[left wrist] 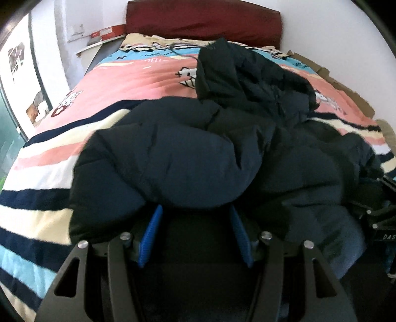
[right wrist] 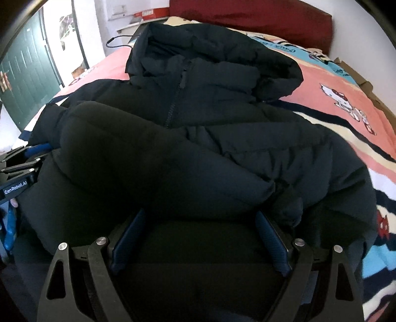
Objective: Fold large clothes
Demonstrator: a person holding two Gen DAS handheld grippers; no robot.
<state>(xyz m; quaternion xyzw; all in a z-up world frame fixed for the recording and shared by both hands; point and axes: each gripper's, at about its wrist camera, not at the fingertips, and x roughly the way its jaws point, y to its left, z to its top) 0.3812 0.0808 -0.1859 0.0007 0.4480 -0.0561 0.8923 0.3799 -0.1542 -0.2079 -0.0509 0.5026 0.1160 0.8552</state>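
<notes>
Left tool pinches the puffy dark jacket; right tool, spread wide, grips its hem too.

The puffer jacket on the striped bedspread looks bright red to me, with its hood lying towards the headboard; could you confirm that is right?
Not quite: the puffer jacket is dark navy, almost black, not bright red. It does lie on the striped bedspread, with its hood towards the headboard. The right wrist view shows this most clearly.

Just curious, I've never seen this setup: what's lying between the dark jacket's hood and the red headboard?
In the left wrist view, only the patterned bedspread lies between the jacket's hood and the headboard.
</notes>
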